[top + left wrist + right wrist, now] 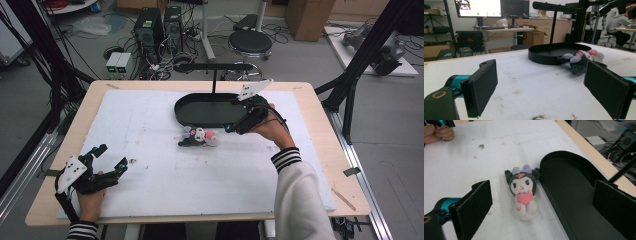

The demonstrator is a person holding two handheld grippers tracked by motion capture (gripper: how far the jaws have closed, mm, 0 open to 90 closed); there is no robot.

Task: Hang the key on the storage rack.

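A white foam mat was spread over the light wooden table. A black oval tray with an upright T-shaped stand was set on the mat, toward the far side. A small dark-hooded plush doll holding a pink heart was laid on the mat just beside the tray's near rim. The right gripper was held to the right of the doll, by the tray's near right edge. The left gripper was held well apart from these, at the near left corner of the mat.
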